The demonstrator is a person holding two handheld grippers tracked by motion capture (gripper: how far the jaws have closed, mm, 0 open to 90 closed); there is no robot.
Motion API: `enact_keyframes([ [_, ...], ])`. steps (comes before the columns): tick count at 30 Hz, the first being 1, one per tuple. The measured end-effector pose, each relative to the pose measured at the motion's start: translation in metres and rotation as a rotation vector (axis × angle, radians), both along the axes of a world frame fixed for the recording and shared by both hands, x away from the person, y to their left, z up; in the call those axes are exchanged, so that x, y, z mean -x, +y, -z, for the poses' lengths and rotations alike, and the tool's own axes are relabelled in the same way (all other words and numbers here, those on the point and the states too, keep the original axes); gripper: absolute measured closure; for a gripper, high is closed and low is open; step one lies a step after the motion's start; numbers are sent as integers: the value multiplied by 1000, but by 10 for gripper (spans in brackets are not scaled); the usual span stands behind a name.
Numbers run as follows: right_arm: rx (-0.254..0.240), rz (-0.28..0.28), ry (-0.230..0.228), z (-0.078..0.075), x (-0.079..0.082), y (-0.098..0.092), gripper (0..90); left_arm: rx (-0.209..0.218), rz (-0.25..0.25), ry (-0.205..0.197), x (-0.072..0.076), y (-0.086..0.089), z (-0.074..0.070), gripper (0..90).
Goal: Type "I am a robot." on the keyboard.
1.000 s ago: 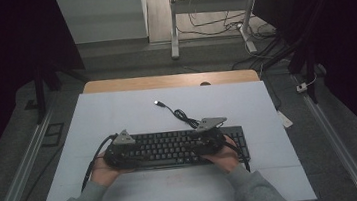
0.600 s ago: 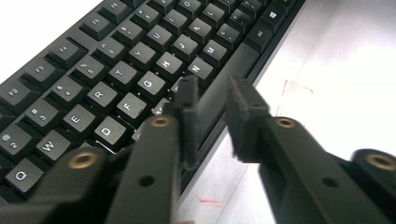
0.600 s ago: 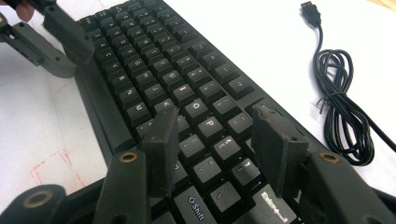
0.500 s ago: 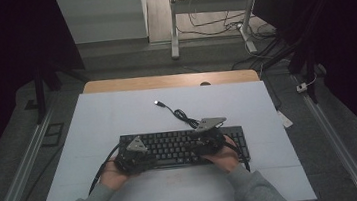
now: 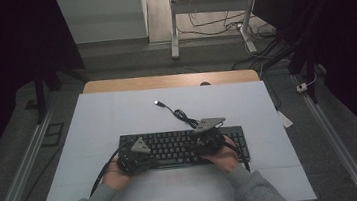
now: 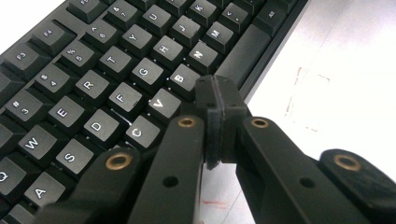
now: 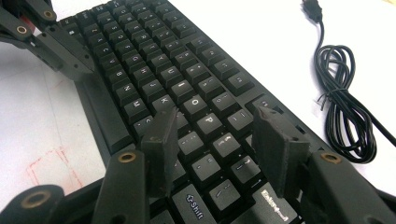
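1. Since the earlier frames, the left gripper (image 5: 133,158) has slid inward along the flat black computer keyboard (image 5: 184,147) from its left end, and its jaws have just been closing.
2. Its pads now meet with nothing between them, tips poised at the front edge by the B key (image 6: 179,77).
3. The right gripper (image 7: 212,140) has kept its place, jaws spread above the right-hand keys, gripping nothing.
4. The keyboard lies on the pale blue table top (image 5: 117,112), and beyond it trails its coiled black USB cable (image 5: 178,113).

High view looks down from above the table (image 5: 117,112); both tool cameras sit close over the shared keyboard (image 5: 181,145).
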State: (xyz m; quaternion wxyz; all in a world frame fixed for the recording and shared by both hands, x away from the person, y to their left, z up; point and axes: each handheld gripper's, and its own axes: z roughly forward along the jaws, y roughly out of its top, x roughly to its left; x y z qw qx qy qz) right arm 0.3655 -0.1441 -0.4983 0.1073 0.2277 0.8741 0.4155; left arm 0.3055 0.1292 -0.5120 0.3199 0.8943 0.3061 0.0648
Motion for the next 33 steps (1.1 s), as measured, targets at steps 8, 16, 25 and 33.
enact_keyframes([
  [8, 19, 2, 2, 1, 0, 1, 510, 5, -4, -1, -1, -1, 5, 888],
  [16, 12, 0, 0, 0, 0, 0, 510, 14, -18, -37, 2, 1, -3, 889],
  [25, 7, 1, 0, 0, 1, 0, 510, 70, -49, -70, 4, 14, -16, 847],
  [33, 5, -2, -2, -1, 1, 0, 508, 110, -108, -101, 5, 25, -21, 546],
])
